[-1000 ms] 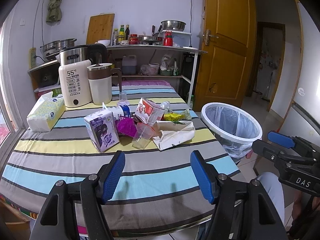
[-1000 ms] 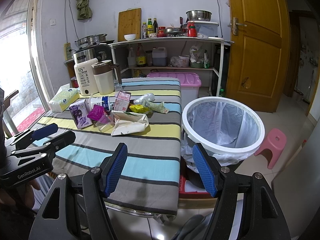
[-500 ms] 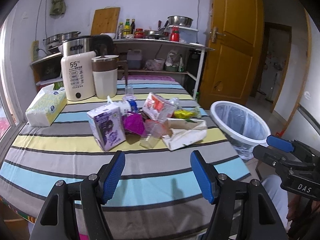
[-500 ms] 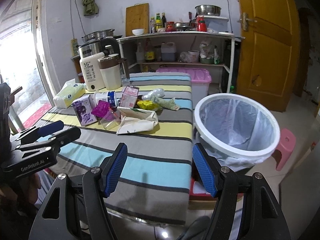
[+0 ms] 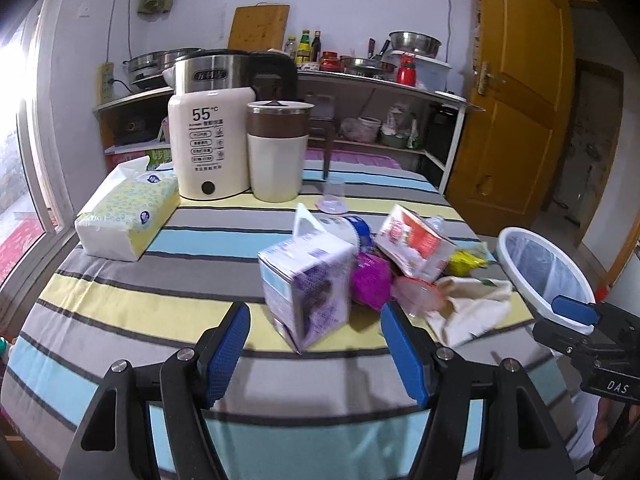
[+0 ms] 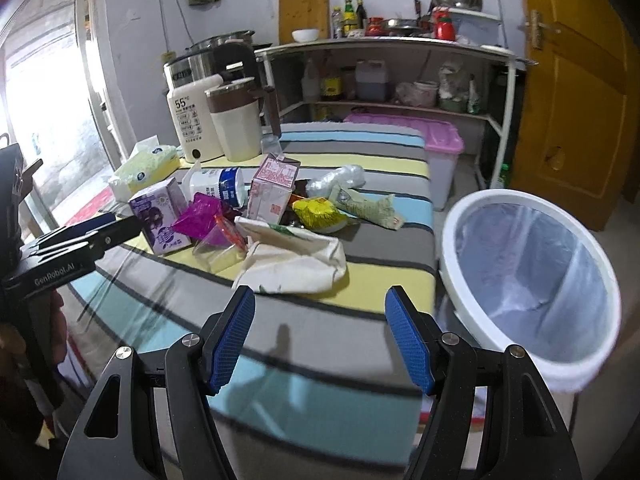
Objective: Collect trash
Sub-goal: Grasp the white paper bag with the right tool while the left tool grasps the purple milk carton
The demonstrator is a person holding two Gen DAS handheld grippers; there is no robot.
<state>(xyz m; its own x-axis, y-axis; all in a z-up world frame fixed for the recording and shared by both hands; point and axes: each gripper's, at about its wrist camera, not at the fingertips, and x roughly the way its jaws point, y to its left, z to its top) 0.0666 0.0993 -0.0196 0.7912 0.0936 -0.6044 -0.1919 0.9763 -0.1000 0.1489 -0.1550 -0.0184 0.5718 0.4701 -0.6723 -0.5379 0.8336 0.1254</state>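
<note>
Both grippers, left gripper (image 5: 314, 350) and right gripper (image 6: 320, 338), were spread empty; best to square left on purple carton (image 5: 306, 284), clear of the pink wrapper (image 5: 370, 280).

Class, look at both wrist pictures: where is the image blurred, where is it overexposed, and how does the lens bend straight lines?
Left wrist view: the purple carton and the trash around it are smeared by motion, the kettle stays sharp; the window at the left edge is blown out. Right wrist view: the striped tablecloth near the right gripper blurs, the window glares white, and the door bows outward, fisheye style.
</note>
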